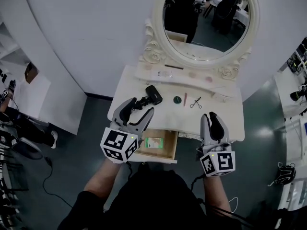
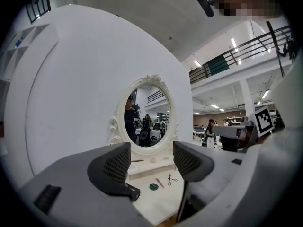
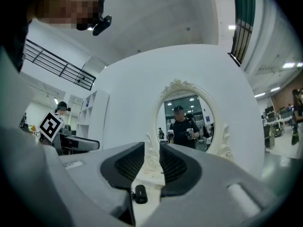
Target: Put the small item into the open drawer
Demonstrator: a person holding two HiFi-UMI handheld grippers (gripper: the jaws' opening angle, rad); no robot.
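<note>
On the white vanity top [image 1: 168, 118] lie a small green round item [image 1: 177, 99], a thin red stick [image 1: 185, 98], a small metal eyelash curler [image 1: 195, 103] and a black device [image 1: 153, 95]. The drawer [image 1: 166, 148] under the front edge is pulled open, and a green-and-white packet [image 1: 154, 142] lies in it. My left gripper [image 1: 139, 107] hovers open over the table's left front, above the drawer, holding nothing. My right gripper [image 1: 209, 115] stands at the table's right front edge, jaws a narrow gap apart and empty. The green item [image 2: 154, 187] shows between the left gripper's [image 2: 151, 162] jaws. The black device [image 3: 140, 194] shows below the right gripper [image 3: 151, 162].
An oval mirror [image 1: 206, 18] in an ornate white frame rises at the back of the table. Its low ledge [image 1: 163, 74] carries small cosmetics. A curved white wall stands behind. Cables lie on the grey floor to the left, and other desks stand at both sides.
</note>
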